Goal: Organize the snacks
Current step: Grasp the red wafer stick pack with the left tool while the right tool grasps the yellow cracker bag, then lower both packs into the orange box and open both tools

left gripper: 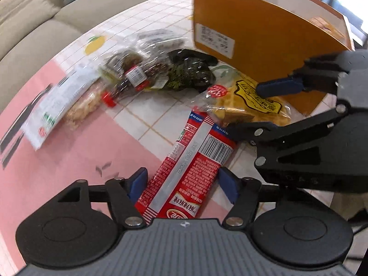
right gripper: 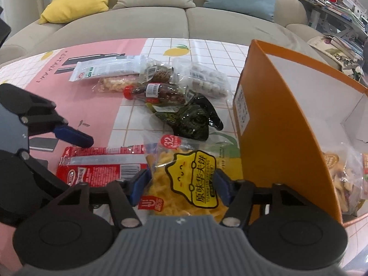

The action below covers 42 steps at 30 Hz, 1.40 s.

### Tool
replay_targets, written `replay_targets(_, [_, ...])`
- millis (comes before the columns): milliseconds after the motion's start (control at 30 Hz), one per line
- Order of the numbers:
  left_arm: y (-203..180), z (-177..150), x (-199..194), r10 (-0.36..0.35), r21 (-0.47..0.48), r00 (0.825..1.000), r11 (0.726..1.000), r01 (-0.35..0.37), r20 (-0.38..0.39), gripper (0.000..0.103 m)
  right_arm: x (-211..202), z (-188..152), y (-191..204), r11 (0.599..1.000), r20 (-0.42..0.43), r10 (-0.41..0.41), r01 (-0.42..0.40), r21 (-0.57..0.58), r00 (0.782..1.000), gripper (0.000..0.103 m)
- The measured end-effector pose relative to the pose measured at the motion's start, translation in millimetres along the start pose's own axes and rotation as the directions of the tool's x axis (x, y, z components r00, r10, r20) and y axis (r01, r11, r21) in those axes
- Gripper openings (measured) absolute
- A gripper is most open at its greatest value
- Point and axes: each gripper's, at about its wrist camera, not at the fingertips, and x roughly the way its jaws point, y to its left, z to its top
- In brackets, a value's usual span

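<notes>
My left gripper [left gripper: 182, 184] is open, its blue pads on either side of a long red snack packet [left gripper: 193, 161] lying on the table; the packet also shows in the right wrist view [right gripper: 101, 163]. My right gripper [right gripper: 181, 184] is open around a yellow bag of crisps [right gripper: 191, 179], next to the orange box [right gripper: 276, 138]. In the left wrist view the right gripper [left gripper: 260, 108] straddles the same yellow bag [left gripper: 250, 105] beside the orange box [left gripper: 264, 39]. The box holds some snack bags [right gripper: 340, 174].
Further back lie a dark green packet [right gripper: 191, 122], a small bottle of brown balls [right gripper: 156, 92], a clear bag of round sweets [right gripper: 207, 80], a white-labelled packet [right gripper: 103, 71]. A sofa [right gripper: 184, 18] stands behind the table; cluttered shelves [right gripper: 340, 4] stand at right.
</notes>
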Motion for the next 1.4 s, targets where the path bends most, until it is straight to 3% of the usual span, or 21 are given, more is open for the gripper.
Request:
replay_targets(167, [-5, -8, -8, 0.086, -0.222, 0.994, 0.97, -0.098, -0.061, 0.068, -5, -1, -1, 1.0, 0.005, 0.009, -0.009, 0.005, 1.0, 0.045])
replay_targets(267, [-3, -14, -13, 0.119, -0.389, 0.987, 0.908, -0.153, -0.109, 0.061, -9, -1, -1, 1.0, 0.006, 0.02, -0.02, 0.003, 1.0, 0.037])
replay_targets(400, [5, -27, -25, 0.119, -0.575, 0.988, 0.803, -0.156, -0.101, 0.055, -16, -4, 0, 0.999, 0.01, 0.038, -0.038, -0.002, 0.999, 0.031])
replay_targets(633, [7, -57, -52, 0.113, -0.714, 0.992, 0.689, -0.122, -0.06, 0.046, -36, -6, 2, 0.996, 0.031, 0.088, -0.088, 0.014, 0.996, 0.019])
replay_targets(733, [7, -62, -67, 0.11, -0.748, 0.994, 0.658, -0.09, -0.024, 0.045, -44, -8, 2, 0.993, 0.031, 0.112, -0.113, 0.032, 0.993, 0.017])
replay_targets(933, [8, -59, -103, 0.117, -0.788, 0.991, 0.616, -0.023, 0.063, 0.045, -70, -9, 7, 0.985, 0.058, 0.165, -0.167, 0.033, 0.985, 0.015])
replay_targets(1100, [3, -50, -133, 0.124, -0.792, 0.982, 0.609, 0.035, 0.139, 0.045, -95, -5, 1, 0.978, 0.097, 0.199, -0.203, 0.039, 0.975, 0.014])
replay_targets(1200, [0, -40, -148, 0.116, -0.78, 0.977, 0.621, 0.069, 0.179, 0.045, -113, 1, -7, 0.975, 0.131, 0.213, -0.22, 0.042, 0.968, 0.014])
replay_targets(1400, [-14, -5, -165, 0.087, -0.721, 0.964, 0.682, 0.126, 0.25, 0.045, -149, 16, -38, 0.974, 0.194, 0.213, -0.224, 0.034, 0.958, 0.013])
